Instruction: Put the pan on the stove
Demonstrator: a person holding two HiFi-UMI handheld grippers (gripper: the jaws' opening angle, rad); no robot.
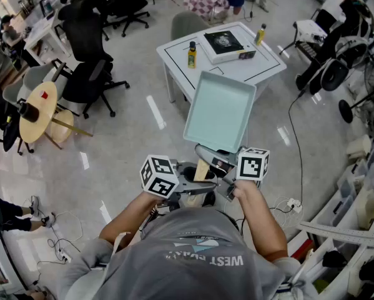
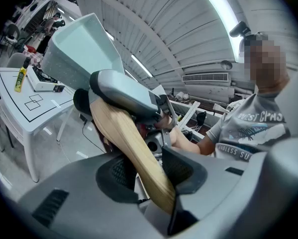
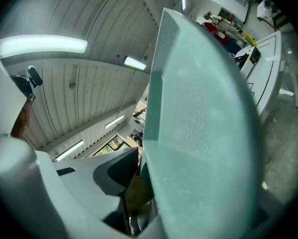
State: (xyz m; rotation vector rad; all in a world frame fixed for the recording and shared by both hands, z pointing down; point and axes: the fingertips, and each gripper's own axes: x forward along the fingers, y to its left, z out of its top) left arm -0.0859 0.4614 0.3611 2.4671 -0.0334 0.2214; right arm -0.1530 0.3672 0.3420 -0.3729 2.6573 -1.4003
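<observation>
A square pale-teal pan with a wooden handle is held up in the air in front of the person, tilted and well short of the table. My left gripper is shut on the wooden handle, near its end. My right gripper is shut on the same handle close to the pan body, which fills most of the right gripper view. The stove, a flat black-topped cooker, sits on the white table ahead. In the left gripper view the pan rises above the stove.
A yellow bottle stands on the table left of the stove, another bottle to its right. Black office chairs and a round wooden table stand at left. A cable and equipment lie on the floor at right.
</observation>
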